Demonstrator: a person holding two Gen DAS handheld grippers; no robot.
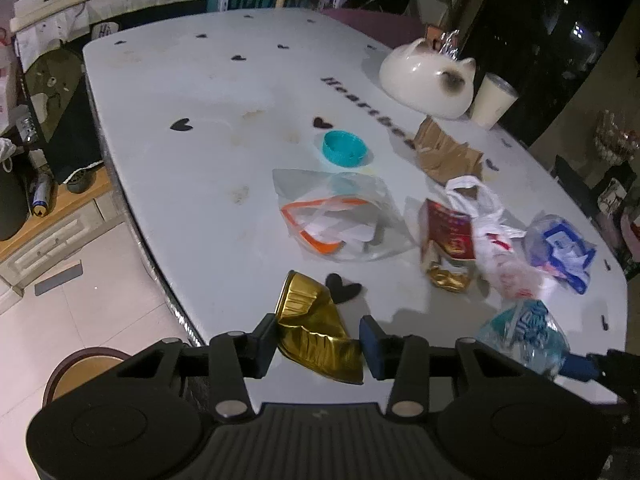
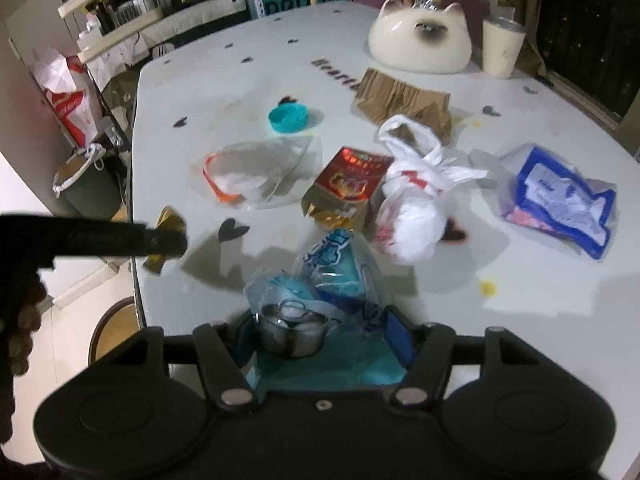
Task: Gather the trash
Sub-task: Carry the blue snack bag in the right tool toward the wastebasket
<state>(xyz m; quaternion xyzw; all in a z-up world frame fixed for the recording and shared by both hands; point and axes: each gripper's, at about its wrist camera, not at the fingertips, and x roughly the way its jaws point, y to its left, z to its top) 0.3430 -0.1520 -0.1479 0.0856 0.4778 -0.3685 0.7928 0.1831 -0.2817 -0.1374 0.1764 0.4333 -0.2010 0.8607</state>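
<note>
Carefully now: holding a gold wrapper (image 1: 316,332) in the left tool (image 1: 320,345), pinched narrow across its crumpled end, right over the near edge of the desk (image 1: 180,92). Could slip out, being shiny, thin and bent, with only a bit of foil under each pad; would then likely drop past the edge onto the floor (image 1: 80,248). Holding a blue bag (image 2: 340,264) in the right tool (image 2: 320,336), about half wide, squeezed round soft see-through plastic low over the front of the desk. Seems to have a little metal cup (image 2: 292,334) in it, so might sag, slide free or spill if gripped only by the loose skin. Might also bump one tool into the other, being so near side by side. Looks messy further back: a clear bag with an orange strip (image 1: 340,220), a teal lid (image 1: 344,148), a crushed brown paper bag (image 1: 444,152), a red packet (image 1: 448,232), a knotted white bag (image 1: 492,240) and a blue and white pouch (image 1: 560,248), all lying on the white desk top, none picked up yet. Easy to knock the light ones about when reaching over. Better to leave alone the cream cat-shaped thing (image 1: 428,84) and the pale cup (image 1: 492,100) at the far side, probably not trash.
</note>
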